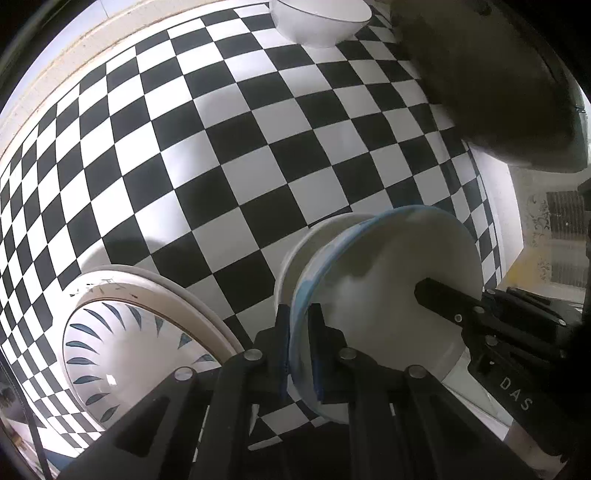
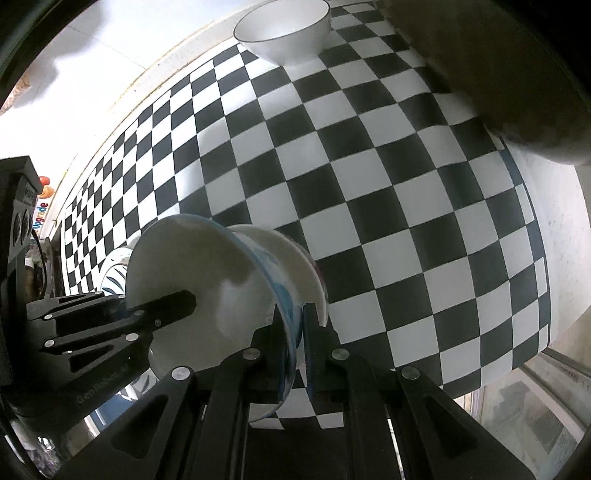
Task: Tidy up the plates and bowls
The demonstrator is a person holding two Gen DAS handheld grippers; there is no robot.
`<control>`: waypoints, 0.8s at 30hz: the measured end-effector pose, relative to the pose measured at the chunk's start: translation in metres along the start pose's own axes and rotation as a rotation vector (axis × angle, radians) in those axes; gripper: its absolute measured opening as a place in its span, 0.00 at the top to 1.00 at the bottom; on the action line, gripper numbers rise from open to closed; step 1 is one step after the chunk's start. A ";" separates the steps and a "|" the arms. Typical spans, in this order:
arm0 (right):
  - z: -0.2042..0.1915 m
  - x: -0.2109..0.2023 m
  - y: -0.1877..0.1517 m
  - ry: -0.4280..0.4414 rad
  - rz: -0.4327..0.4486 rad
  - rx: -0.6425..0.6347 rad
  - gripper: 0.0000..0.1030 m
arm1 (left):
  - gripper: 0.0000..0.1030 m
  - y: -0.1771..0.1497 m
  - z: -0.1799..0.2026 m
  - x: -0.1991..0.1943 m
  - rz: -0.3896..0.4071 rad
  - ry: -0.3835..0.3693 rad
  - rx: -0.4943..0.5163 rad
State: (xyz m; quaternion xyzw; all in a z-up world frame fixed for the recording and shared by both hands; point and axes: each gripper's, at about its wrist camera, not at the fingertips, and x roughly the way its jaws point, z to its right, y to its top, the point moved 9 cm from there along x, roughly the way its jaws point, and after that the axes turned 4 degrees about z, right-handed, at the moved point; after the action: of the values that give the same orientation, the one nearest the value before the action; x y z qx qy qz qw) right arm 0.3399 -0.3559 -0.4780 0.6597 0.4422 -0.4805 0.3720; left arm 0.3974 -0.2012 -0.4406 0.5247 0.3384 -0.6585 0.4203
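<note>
While carried on edge over the chequered tablecloth, seen pinched from two sides at once: the blue-rimmed bowl, lower centre-right in the left wrist view and lower centre-left in the right wrist view. Shows the left gripper narrowed onto the rim at the bottom centre of its own view, one finger inside the wall and one outside. Shows the right gripper closed the same way on the opposite rim, bottom centre of its own view, blue pads pressed to both faces. Cannot tell whether the pale disc behind the bowl's blue-patterned wall is its own foot or a second dish nested against it.

Elsewhere: a plain white bowl standing upright at the top edge of the frame, well apart from the held one; a leaf-patterned plate lying flat at lower left, near the left tongs. Upper right, only a dark blurred shape, not identifiable.

Judged to be mid-transfer, with placement not yet done. Next move likely calls for levelling the bowl, bringing it over a matching dish or stack, lowering until seated, then widening both tongs together to avoid tipping.
</note>
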 end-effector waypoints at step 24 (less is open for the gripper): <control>0.010 0.008 -0.003 -0.007 -0.053 0.016 0.88 | 0.92 0.003 0.003 0.002 -0.013 0.031 0.021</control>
State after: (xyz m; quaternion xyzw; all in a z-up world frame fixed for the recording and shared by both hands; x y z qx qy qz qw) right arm 0.3351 -0.3626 -0.4888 0.6490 0.4546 -0.4958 0.3554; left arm 0.3989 -0.2061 -0.4424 0.5371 0.3413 -0.6564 0.4052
